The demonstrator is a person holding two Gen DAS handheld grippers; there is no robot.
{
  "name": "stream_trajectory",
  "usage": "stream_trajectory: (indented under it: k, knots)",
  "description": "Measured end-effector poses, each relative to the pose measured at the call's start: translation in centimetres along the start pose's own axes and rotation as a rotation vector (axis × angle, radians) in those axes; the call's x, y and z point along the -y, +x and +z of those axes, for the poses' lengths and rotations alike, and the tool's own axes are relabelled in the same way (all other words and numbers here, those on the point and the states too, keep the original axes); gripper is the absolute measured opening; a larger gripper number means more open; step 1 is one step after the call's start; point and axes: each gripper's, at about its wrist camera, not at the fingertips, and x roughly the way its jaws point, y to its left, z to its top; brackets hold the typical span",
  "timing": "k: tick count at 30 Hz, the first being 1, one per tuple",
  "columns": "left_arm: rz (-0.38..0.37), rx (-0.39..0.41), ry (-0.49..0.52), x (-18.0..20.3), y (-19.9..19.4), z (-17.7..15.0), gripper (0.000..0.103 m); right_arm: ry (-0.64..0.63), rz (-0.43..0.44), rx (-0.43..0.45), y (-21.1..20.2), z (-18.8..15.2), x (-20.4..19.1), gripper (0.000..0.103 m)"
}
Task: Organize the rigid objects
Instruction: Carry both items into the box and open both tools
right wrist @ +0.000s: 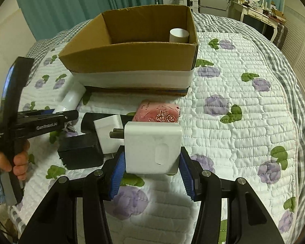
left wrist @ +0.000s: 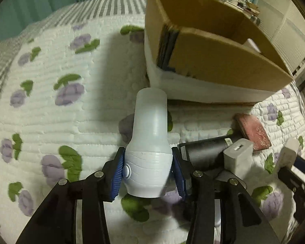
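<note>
My left gripper is shut on a white plastic bottle, held above the quilt and pointing toward the cardboard box. The bottle also shows in the right wrist view. My right gripper is shut on a white plug adapter with two dark prongs facing left. In the right wrist view the cardboard box stands ahead, open, with a white cylinder inside at its far right corner. The left gripper appears at the left, held by a hand.
On the quilted bed lie a pink rose-printed box, a black charger block, a second white adapter and a dark cylinder. In the left wrist view, the pink box and white adapter lie right.
</note>
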Motion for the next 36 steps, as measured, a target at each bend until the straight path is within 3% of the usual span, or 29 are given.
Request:
stream_trajectory:
  k: [8, 15, 20, 28, 33, 36]
  knots:
    - [-0.054, 0.155, 0.001, 0.5, -9.5, -0.3, 0.044, -0.034, 0.004, 0.101, -4.7, 1.6, -1.6, 0.05]
    - [-0.075, 0.274, 0.039, 2.5, -15.1, 4.6, 0.044, -0.059, 0.014, 0.233, -9.8, 6.5, -2.7, 0.05]
    - [-0.077, 0.279, 0.06, 3.9, -13.6, 8.9, 0.044, -0.061, 0.036, 0.295, -10.0, 11.9, -3.1, 0.05]
    - [-0.056, 0.202, 0.098, 5.3, -5.9, 14.3, 0.044, -0.04, 0.043, 0.248, -1.9, 19.5, -1.5, 0.05]
    - [-0.035, 0.169, 0.112, 5.4, -2.4, 15.1, 0.046, -0.008, 0.035, 0.191, 3.5, 21.1, 0.0, 0.05]
    - [-0.059, 0.159, 0.112, 5.3, -1.5, 15.3, 0.047, 0.013, 0.039, 0.169, 5.1, 21.2, 0.7, 0.05]
